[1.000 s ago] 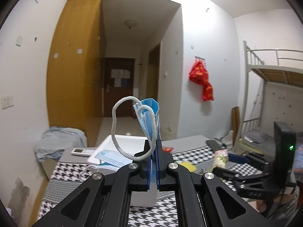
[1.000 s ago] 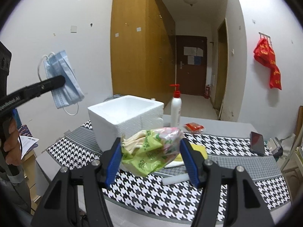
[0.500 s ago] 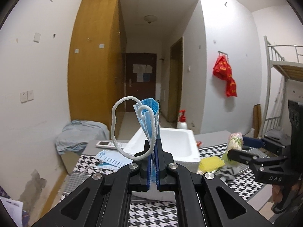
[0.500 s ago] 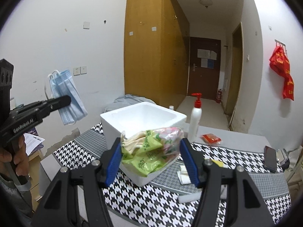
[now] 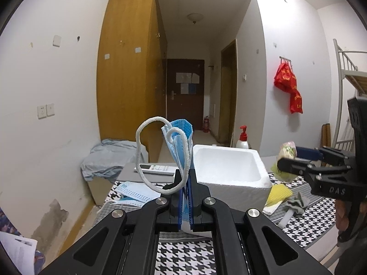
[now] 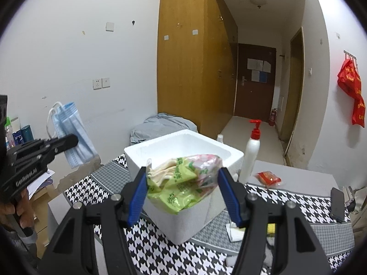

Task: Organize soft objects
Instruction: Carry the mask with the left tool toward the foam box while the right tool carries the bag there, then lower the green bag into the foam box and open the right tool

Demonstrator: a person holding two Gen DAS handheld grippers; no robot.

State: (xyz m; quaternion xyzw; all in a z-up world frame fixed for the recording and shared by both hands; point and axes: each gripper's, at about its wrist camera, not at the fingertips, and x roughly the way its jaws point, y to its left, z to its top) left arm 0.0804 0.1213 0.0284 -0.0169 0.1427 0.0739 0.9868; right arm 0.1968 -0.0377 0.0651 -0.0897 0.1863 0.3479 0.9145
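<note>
My left gripper [image 5: 185, 183] is shut on a stack of blue face masks [image 5: 181, 142], whose white ear loops curl up to the left. From the right wrist view the left gripper [image 6: 68, 142] holds the masks [image 6: 73, 133] in the air, left of the table. My right gripper [image 6: 182, 183] is shut on a green plastic bag [image 6: 183, 181] of pale folded cloths. The bag hangs by the near corner of the white foam box [image 6: 183, 224]. In the left wrist view, the bag [image 5: 285, 149] and right gripper [image 5: 289, 158] sit just right of the box [image 5: 238, 189].
A houndstooth cloth [image 6: 160, 252] covers the table. On it lie more masks [image 5: 135, 191], a remote [image 5: 156, 169], a yellow cloth [image 5: 279, 193] and a grey rag [image 5: 296, 202]. A pump bottle [image 6: 252, 153], red packet [image 6: 268, 178] and phone [image 6: 337, 204] are behind and right of the box.
The right gripper has carried the bag closer to the foam box. The left gripper has swung with the masks, so the box now lies to its right.
</note>
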